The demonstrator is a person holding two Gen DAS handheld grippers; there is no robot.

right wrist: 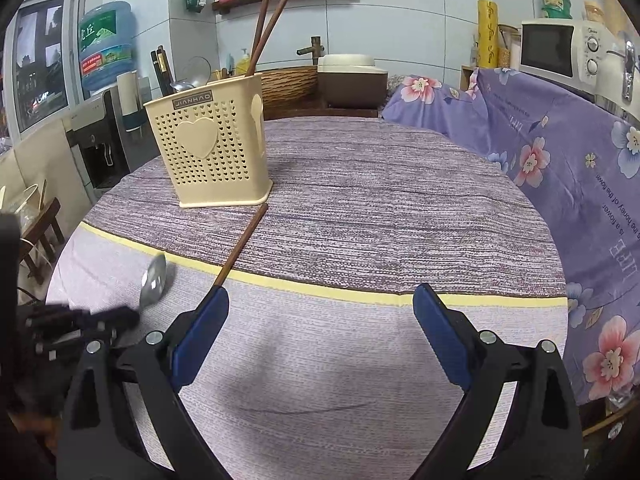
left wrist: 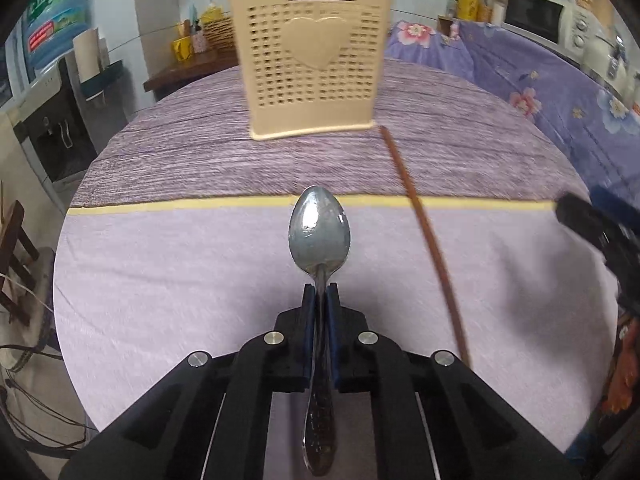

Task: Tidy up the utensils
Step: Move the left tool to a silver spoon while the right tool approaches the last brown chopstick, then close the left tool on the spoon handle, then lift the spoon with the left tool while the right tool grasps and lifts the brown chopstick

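The left gripper (left wrist: 320, 300) has its fingers pinched on the metal spoon (left wrist: 319, 232) near the neck, bowl aimed at the beige utensil holder (left wrist: 310, 56). With that long handle hanging behind, the spoon could swivel and clip the rim. The right gripper (right wrist: 320, 312) is wide open and empty, with a loose chopstick (right wrist: 240, 246) lying on the table (right wrist: 380, 208).

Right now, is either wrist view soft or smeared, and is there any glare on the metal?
Left wrist view: motion smear on the holder and the lying chopstick; the spoon in the left tool is sharp, with a bright glint on its bowl. Right wrist view: mostly crisp, holder lettering readable; only the left tool at the edge is blurred. Both bend straight lines strongly.
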